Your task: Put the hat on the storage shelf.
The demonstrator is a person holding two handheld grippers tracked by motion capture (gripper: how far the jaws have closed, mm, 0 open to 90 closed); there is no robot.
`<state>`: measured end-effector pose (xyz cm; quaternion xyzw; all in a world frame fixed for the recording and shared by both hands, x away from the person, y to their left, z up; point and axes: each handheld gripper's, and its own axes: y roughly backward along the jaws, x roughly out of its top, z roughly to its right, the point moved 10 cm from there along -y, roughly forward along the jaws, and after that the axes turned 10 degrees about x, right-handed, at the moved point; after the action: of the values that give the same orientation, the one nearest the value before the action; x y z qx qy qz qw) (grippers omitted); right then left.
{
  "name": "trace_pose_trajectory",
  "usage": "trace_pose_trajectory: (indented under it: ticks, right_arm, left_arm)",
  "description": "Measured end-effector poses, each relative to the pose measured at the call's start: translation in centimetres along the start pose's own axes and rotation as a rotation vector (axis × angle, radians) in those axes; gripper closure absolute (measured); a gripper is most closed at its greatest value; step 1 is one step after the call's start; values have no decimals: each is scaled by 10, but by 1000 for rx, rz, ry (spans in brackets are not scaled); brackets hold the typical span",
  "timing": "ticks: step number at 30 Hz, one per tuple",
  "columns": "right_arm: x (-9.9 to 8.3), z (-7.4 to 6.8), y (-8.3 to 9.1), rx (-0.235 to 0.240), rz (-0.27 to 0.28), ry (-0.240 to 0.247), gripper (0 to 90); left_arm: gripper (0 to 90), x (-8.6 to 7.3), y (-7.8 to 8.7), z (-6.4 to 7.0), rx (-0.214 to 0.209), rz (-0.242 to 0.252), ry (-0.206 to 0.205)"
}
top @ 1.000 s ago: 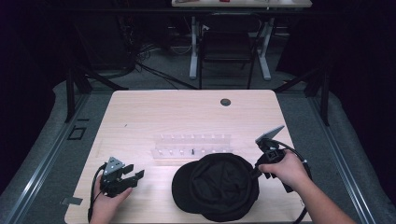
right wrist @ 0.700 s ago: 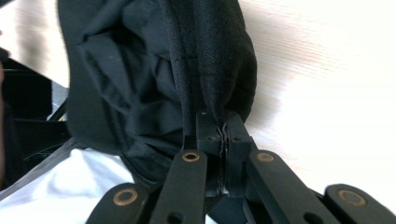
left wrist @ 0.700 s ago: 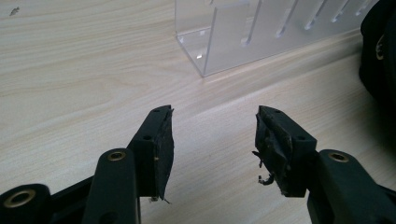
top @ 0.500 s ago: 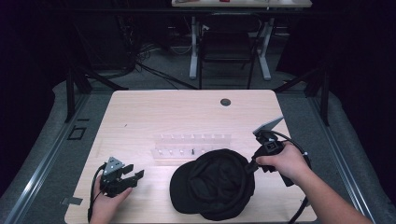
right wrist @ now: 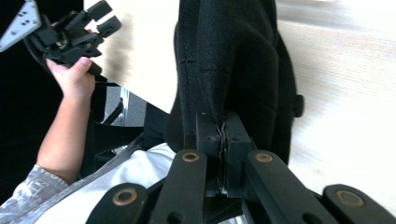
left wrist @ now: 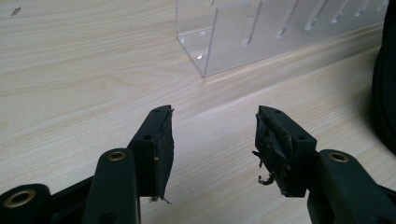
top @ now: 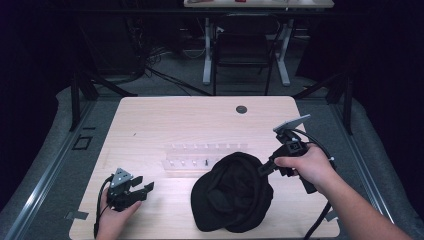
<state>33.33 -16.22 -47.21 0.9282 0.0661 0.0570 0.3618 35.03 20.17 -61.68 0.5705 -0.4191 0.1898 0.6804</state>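
My left gripper (top: 145, 189) sits low at about seven o'clock on the table, held in my left hand (top: 116, 212), jaws spread wide with clear space between the pads (left wrist: 159, 144). My right gripper (top: 263, 169) is at about four o'clock, raised and angled down toward the centre, my right hand (top: 306, 165) wrapped around its handle, forearm coming in from five o'clock. Its jaws are pressed together, pinching black fabric.

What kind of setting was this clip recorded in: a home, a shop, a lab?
Most likely a lab or recording studio set up for data collection: a bare wooden table stands on grey carpet amid dark surroundings, cables trail across the floor behind it, and a person works with a handheld gripper in each hand.
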Motion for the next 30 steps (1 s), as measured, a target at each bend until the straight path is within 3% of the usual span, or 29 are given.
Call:
trace_pose_trajectory:
  ticks: [9,14,16,25,30]
  right_arm:
    - [-3,-14,11,47,3,9,885]
    - [-4,-30,25,83,8,41,885]
    - [-2,-34,27,88,35,30,885]
    - [-1,-37,43,101,48,14,885]
    - [1,-44,53,109,82,5,885]
  left_arm:
    - [470,0,0,0,3,-1,0]
    - [469,0,0,1,-1,-1,-1]
    - [469,0,0,0,0,-1,-1]
    - [469,-1,0,1,-4,-8,-2]
    - [469,-1,0,1,-4,-8,-1]
